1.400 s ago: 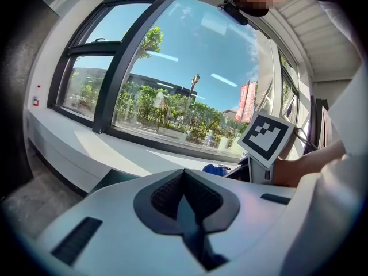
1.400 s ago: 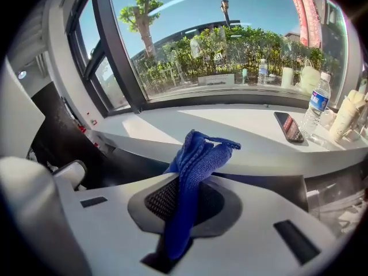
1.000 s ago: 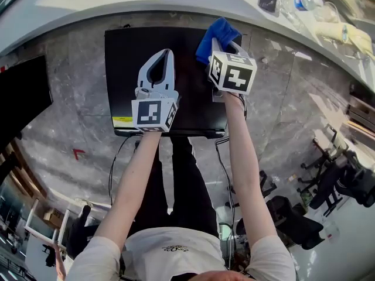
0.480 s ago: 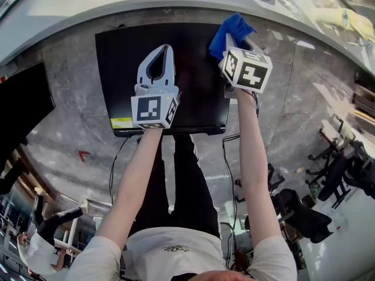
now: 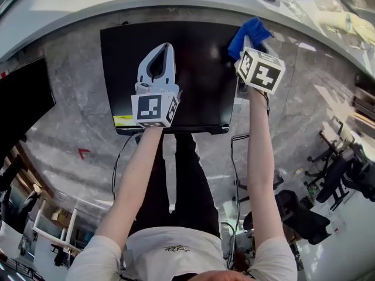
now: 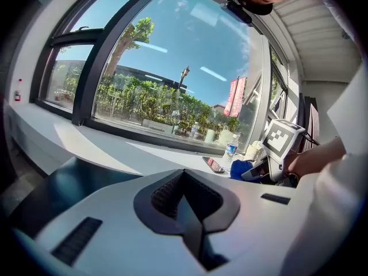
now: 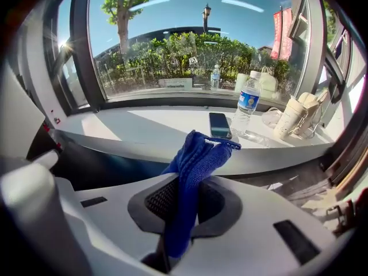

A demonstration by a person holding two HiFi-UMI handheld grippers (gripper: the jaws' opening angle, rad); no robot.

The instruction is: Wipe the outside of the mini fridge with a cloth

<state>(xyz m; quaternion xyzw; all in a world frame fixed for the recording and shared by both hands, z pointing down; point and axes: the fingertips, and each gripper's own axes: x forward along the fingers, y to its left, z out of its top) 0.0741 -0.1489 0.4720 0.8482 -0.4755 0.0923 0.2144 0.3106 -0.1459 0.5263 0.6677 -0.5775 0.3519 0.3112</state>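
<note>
Pinched by only a narrow fold at the far right corner of the glossy black mini fridge [image 5: 187, 92], the knitted blue cloth [image 7: 192, 165] could, I judge, tug free or run off the edge under a hard stroke. The right gripper [image 7: 183, 211] clamps that fold between its fingers [image 7: 230, 206]; the left gripper [image 6: 187, 203], over the fridge top, has its fingers pressed together, empty.

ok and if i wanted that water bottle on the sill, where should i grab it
Probably take the water bottle round its straight body near the label, with the tool held level and coming from the room side. The bottle stands upright with the window behind it and the phone lying close beside it, so the front looks like the open side.
</note>
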